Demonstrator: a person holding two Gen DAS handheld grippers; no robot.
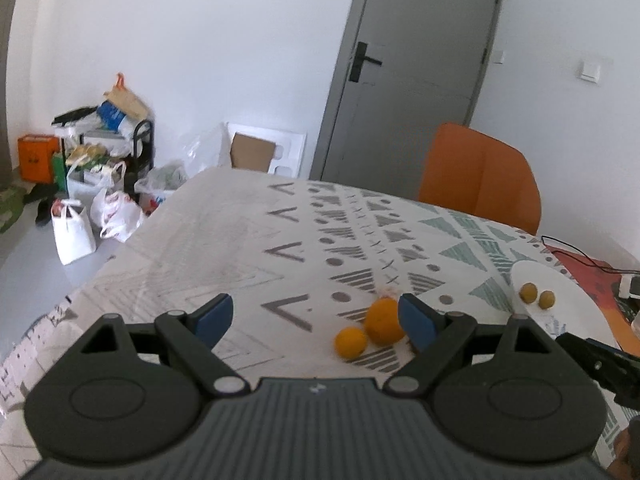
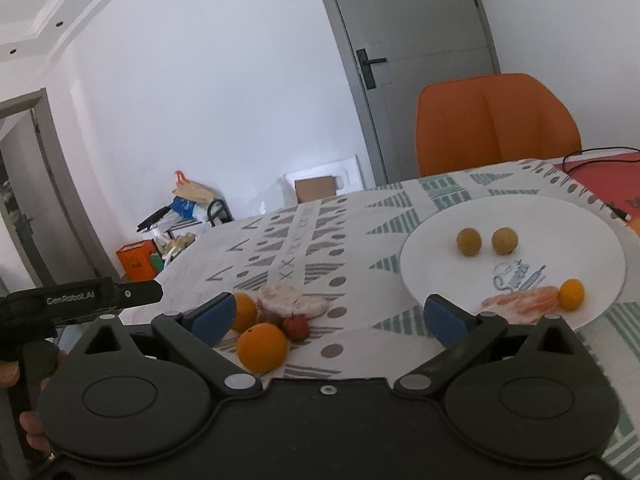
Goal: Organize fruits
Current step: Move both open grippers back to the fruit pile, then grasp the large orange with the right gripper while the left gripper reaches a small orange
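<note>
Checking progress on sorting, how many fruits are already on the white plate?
3 on the white round plate: two small yellow-brown round fruits side by side centrally, one small orange fruit beside netting; others may be hidden.

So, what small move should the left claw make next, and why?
Probably ease the left claw forward and a little right, so the big orange sits between its open jaws, then close. That orange lies on the cloth against the right finger, not on the plate, where some fruit already lies.
</note>
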